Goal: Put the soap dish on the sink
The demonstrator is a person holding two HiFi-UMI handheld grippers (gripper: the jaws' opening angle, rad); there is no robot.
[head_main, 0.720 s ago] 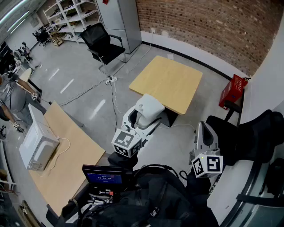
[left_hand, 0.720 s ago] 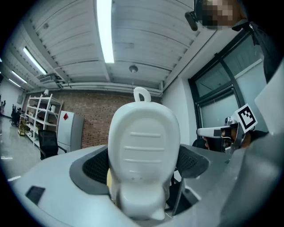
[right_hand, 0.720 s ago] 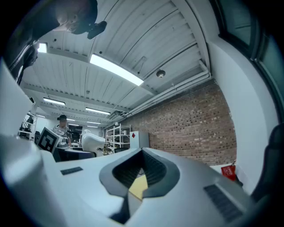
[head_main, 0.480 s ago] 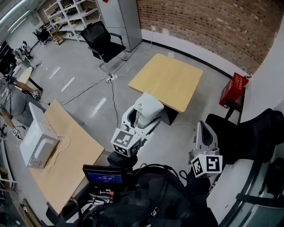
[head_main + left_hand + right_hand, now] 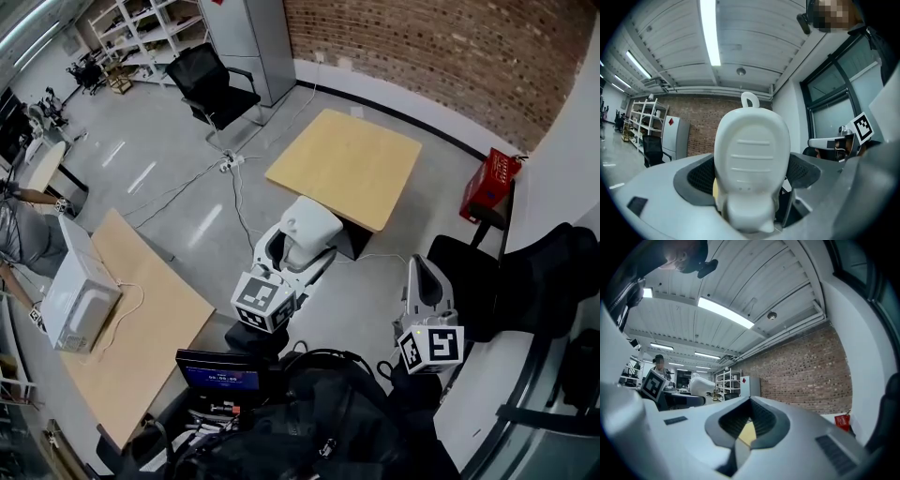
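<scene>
- Most of the head view is being taken up by a grey floor (image 5: pixel 169 159), with a brick wall (image 5: pixel 450 56) running along its far side.
- One long wooden tabletop (image 5: pixel 155 342) is lying at the lower left, carrying a white microwave (image 5: pixel 80 302) near its left end.
- One square wooden tabletop (image 5: pixel 345 167) is standing in the middle of the floor, well apart from the long one.
- A black office chair (image 5: pixel 214 89) is sitting beyond it, near a grey cabinet (image 5: pixel 248 42).
- The left claw (image 5: pixel 298 255) is pointing level over the floor and gripping the soap dish (image 5: pixel 311 223), its jaws standing wide and flanking the dish on both sides.
- The soap dish is white, with shallow ribs on its face and a small loop at its far end. It is sticking forward out of the jaws and showing near the square tabletop's near edge.
- The right claw (image 5: pixel 424 281) is pointing level too, well apart to the right, its jaws meeting at the tips with nothing between them.
- A red box (image 5: pixel 488 185) is standing by the white wall at the right.
- A marker cube (image 5: pixel 265 302) is riding at the back of the left claw.
</scene>
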